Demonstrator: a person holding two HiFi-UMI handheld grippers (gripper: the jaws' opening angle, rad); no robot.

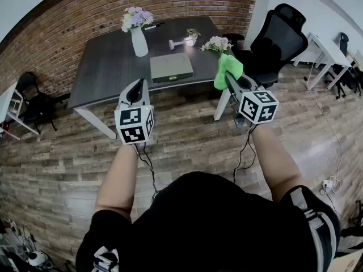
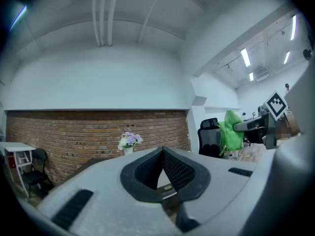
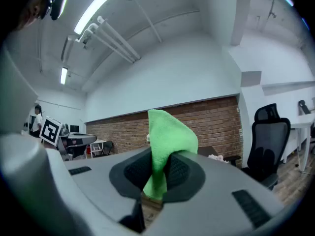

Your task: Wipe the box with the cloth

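Note:
A flat grey-green box lies on the dark table, near its front edge. My right gripper is shut on a bright green cloth, held in the air in front of the table's right end; in the right gripper view the cloth stands up between the pads. My left gripper hovers just off the table's front edge, left of the box, its jaws closed with nothing between them. In the left gripper view, that gripper's tips touch, and the cloth shows at the right.
A white vase of lilac flowers stands behind the box. Small flower bunches and a small white object lie at the table's right end. A black office chair stands right of the table, another chair at far left. Wooden floor lies below.

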